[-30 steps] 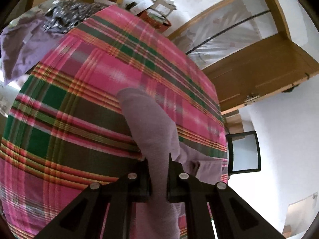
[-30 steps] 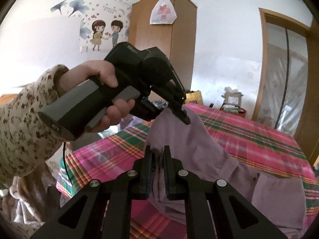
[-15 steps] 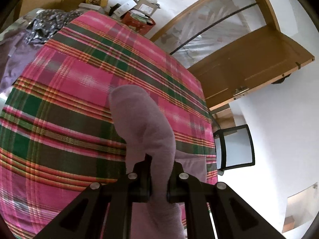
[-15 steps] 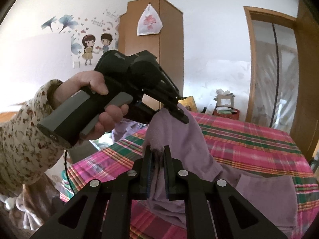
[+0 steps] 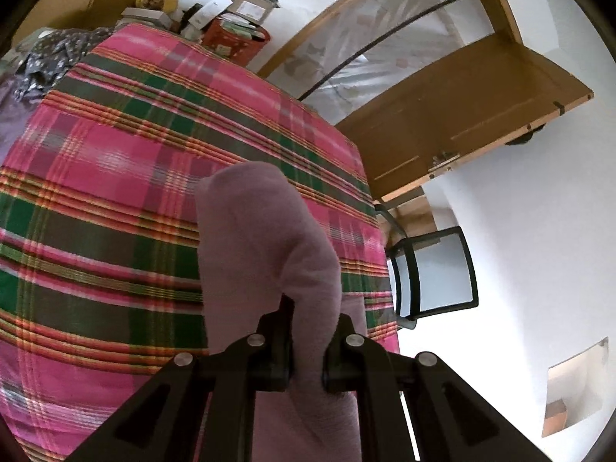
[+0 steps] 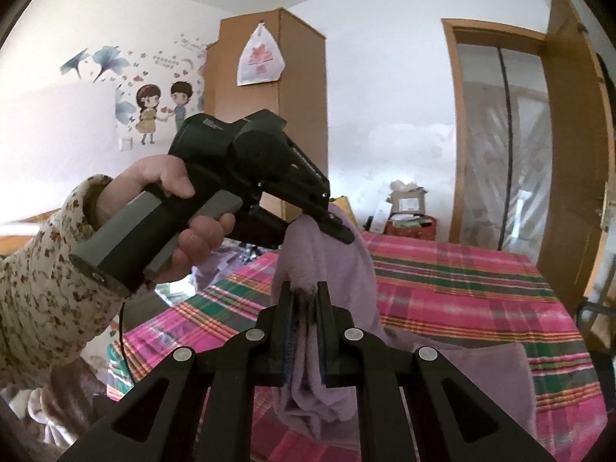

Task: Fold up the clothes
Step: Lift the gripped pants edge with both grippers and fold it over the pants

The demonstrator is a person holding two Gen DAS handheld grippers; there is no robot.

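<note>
Left tool (image 5: 306, 346) and right tool (image 6: 304, 331) each clenched on lilac garment (image 6: 331, 269), lifted above plaid bed (image 5: 115, 200).

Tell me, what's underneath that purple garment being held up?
Under the lifted purple garment lies a pink and green plaid cloth that covers the surface. Part of the garment rests on it. What the plaid cloth covers cannot be seen, nor the patch that the garment hides.

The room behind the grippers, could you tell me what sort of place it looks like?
Most likely a home bedroom: a bed under a pink plaid bedspread, a tall wooden wardrobe, and cartoon wall stickers of a couple.
</note>
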